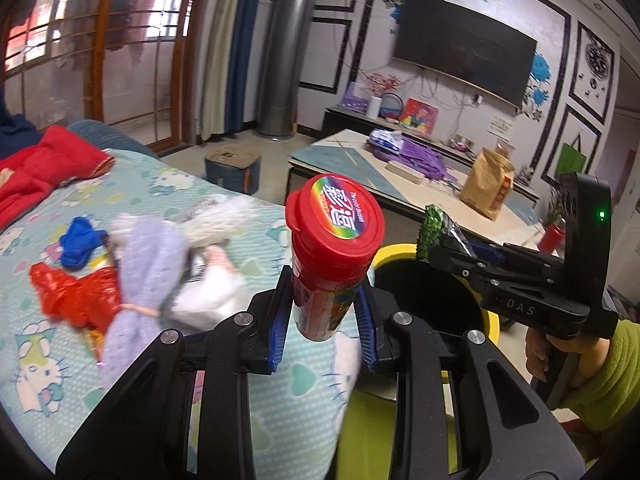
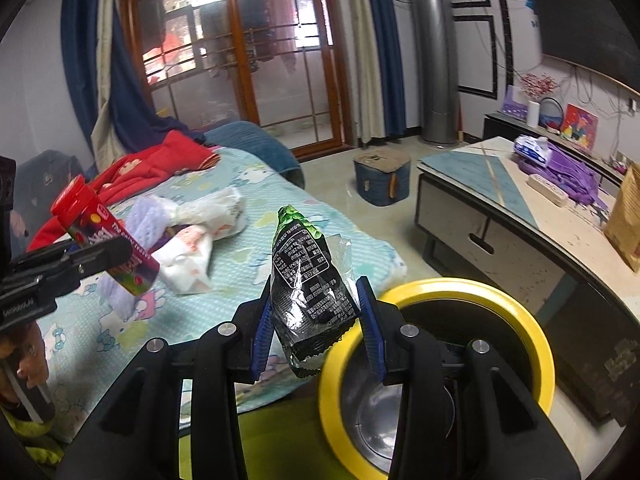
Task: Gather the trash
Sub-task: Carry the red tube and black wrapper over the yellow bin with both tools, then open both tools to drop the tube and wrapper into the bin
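My left gripper (image 1: 322,316) is shut on a red-capped candy bottle (image 1: 332,248), held upright above the bed's edge; it also shows in the right wrist view (image 2: 104,236). My right gripper (image 2: 316,320) is shut on a black and green snack wrapper (image 2: 308,280), held just left of the yellow-rimmed trash bin (image 2: 532,320). In the left wrist view the wrapper (image 1: 434,228) sits over the bin (image 1: 394,252). On the bed lie a red plastic bag (image 1: 76,296), a blue scrap (image 1: 80,240), a lilac cloth (image 1: 148,264) and white tissues (image 2: 192,256).
The bed has a light blue cartoon sheet (image 2: 248,256) and a red blanket (image 2: 156,160). A low table (image 2: 500,200) stands right of the bin with a brown paper bag (image 1: 486,184) and purple cloth (image 2: 568,176). A blue stool (image 2: 382,180) stands on the floor.
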Demonstrator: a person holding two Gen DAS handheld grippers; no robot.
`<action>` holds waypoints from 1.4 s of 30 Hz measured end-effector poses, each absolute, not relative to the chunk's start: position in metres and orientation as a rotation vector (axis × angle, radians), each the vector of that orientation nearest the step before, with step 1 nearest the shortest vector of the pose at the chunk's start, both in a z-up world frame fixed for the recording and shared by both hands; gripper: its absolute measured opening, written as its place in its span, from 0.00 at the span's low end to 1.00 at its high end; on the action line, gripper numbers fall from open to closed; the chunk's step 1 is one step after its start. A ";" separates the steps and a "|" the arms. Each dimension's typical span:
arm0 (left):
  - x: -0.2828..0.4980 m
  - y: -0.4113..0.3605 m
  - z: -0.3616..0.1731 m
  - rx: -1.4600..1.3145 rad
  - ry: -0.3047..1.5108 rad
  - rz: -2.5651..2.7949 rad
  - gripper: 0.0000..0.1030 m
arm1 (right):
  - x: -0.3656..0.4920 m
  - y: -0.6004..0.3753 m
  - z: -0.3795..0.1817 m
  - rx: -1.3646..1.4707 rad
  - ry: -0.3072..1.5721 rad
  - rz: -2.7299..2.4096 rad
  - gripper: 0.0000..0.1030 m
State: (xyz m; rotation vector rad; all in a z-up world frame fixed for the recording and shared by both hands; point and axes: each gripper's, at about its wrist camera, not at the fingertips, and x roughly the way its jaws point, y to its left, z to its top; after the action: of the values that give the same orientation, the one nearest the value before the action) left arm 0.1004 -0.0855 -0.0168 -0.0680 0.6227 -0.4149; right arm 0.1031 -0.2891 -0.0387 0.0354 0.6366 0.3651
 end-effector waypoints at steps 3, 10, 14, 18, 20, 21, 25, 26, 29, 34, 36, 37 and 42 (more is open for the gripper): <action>0.104 -0.098 -0.019 -0.055 0.632 -0.440 0.22 | 0.103 -0.300 -0.042 0.050 0.644 0.336 0.36; 0.114 -0.127 -0.026 -0.016 0.653 -0.503 0.22 | 0.105 -0.330 -0.050 0.102 0.672 0.246 0.36; 0.119 -0.144 -0.031 -0.003 0.674 -0.542 0.22 | 0.108 -0.348 -0.053 0.134 0.683 0.198 0.36; 0.123 -0.163 -0.036 0.030 0.686 -0.580 0.22 | 0.113 -0.364 -0.058 0.162 0.701 0.148 0.36; 0.127 -0.176 -0.040 0.052 0.696 -0.606 0.22 | 0.116 -0.369 -0.060 0.174 0.712 0.132 0.36; 0.128 -0.182 -0.043 0.059 0.703 -0.618 0.22 | 0.118 -0.373 -0.062 0.182 0.718 0.120 0.36; 0.130 -0.205 -0.054 0.087 0.727 -0.662 0.22 | 0.121 -0.383 -0.067 0.206 0.732 0.093 0.36; 0.130 -0.209 -0.056 0.090 0.731 -0.668 0.22 | 0.121 -0.386 -0.068 0.216 0.736 0.087 0.36; 0.132 -0.218 -0.065 0.094 0.755 -0.687 0.22 | 0.125 -0.397 -0.073 0.252 0.752 0.073 0.37; 0.135 -0.229 -0.083 0.093 0.806 -0.713 0.22 | 0.130 -0.411 -0.083 0.306 0.779 0.047 0.39; 0.136 -0.233 -0.090 0.096 0.823 -0.721 0.22 | 0.132 -0.413 -0.085 0.319 0.787 0.040 0.41; 0.136 -0.235 -0.092 0.097 0.828 -0.724 0.22 | 0.133 -0.413 -0.086 0.325 0.791 0.041 0.42; 0.142 -0.240 -0.101 0.090 0.852 -0.726 0.22 | 0.136 -0.417 -0.091 0.340 0.803 0.025 0.51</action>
State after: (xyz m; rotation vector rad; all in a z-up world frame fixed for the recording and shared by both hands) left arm 0.1417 -0.2401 -0.1010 0.0899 0.8518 -0.7256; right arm 0.1360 -0.4166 -0.0912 0.3403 0.8030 0.0254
